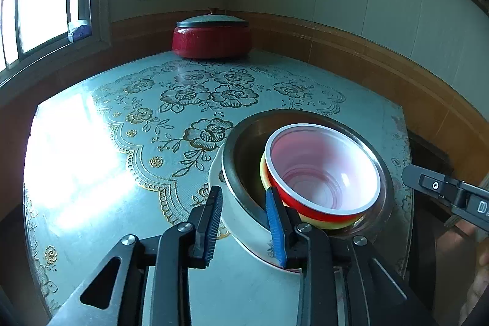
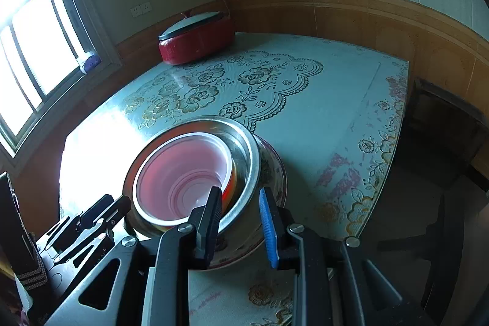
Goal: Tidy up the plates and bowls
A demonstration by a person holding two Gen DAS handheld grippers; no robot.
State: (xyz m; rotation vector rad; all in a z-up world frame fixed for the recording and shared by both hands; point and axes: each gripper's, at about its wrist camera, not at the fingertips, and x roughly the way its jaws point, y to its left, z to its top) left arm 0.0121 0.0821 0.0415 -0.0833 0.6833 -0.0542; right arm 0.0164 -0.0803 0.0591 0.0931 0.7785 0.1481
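Note:
A stack stands near the table's front: a red bowl (image 1: 324, 167) with white rim and pale inside sits in a yellow bowl (image 1: 265, 173), inside a steel bowl (image 1: 241, 152), on a white patterned plate (image 1: 244, 228). My left gripper (image 1: 244, 203) is open, its fingers astride the steel bowl's near rim and the plate's edge. In the right wrist view the red bowl (image 2: 183, 176), steel bowl (image 2: 244, 142) and plate (image 2: 275, 173) show again. My right gripper (image 2: 240, 203) is open astride the steel bowl's rim. The right gripper shows at the left view's right edge (image 1: 428, 182).
A red lidded pot (image 1: 212, 34) stands at the table's far edge by the wall. The table (image 1: 122, 142) has a floral cloth under glass. A window is at the left. A dark chair (image 2: 443, 124) stands off the right side.

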